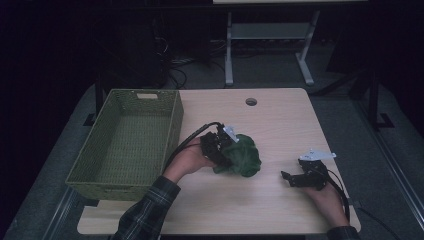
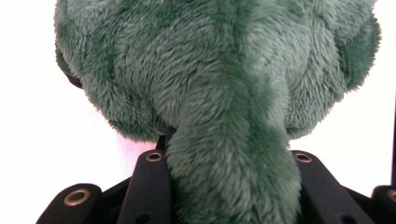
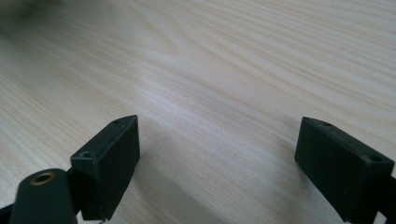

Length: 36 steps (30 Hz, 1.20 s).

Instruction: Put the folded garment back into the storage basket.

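Observation:
A fuzzy dark green plush toy (image 1: 241,156) hangs just above the middle of the wooden table (image 1: 270,120). My left gripper (image 1: 223,148) is shut on it from the toy's left side. In the left gripper view a thick fold of the green plush toy (image 2: 233,186) is squeezed between the two black jaws, and the rest of the toy bulges above them. My right gripper (image 1: 286,176) rests near the table's front right, open, pointing left. In the right gripper view its fingers (image 3: 109,163) stand wide apart over bare wood with nothing between them.
A green woven basket (image 1: 172,120), with nothing in it, sits on the table's left side, close to the left hand. A round cable hole (image 1: 251,101) lies near the far edge. White desk legs (image 1: 229,55) and cables stand on the dark floor beyond.

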### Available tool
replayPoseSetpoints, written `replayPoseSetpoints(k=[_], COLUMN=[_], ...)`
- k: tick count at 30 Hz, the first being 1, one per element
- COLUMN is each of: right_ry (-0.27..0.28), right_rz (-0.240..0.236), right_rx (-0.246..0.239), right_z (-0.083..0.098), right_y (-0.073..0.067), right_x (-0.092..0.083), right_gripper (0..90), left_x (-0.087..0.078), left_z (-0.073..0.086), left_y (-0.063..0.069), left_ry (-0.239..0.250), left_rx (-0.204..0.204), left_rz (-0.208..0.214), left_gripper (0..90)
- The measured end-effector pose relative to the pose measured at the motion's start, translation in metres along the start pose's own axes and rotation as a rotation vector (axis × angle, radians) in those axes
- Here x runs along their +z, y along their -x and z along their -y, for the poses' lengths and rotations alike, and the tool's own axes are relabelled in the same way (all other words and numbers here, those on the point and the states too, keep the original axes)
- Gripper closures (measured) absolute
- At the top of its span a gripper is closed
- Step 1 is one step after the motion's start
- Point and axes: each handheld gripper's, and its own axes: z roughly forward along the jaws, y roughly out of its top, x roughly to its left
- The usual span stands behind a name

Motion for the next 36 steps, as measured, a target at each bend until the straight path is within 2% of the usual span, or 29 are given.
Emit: replayPoseSetpoints(k=[4, 16, 25, 36], right_ry=[0.000, 0.000, 0.000, 0.002], right_rz=[0.001, 0.002, 0.003, 0.004], right_rx=[0.000, 0.001, 0.001, -0.001], right_z=[0.000, 0.000, 0.000, 0.000], right_y=[0.000, 0.000, 0.000, 0.000], right_x=[0.000, 0.000, 0.000, 0.000], right_gripper=[13.5, 13.3, 13.3, 13.3], left_x=[-0.012, -0.057, -0.092, -0.131], left_z=[0.000, 0.013, 0.031, 0.062], left_y=[-0.001, -0.007, -0.015, -0.027], left_ry=[0.008, 0.055, 0.079, 0.125], left_rx=[-0.014, -0.079, -0.134, -0.245], left_rz=[-0.006, -0.078, -0.130, -0.207], left_gripper=[65.4, 65.1, 65.1, 65.1])
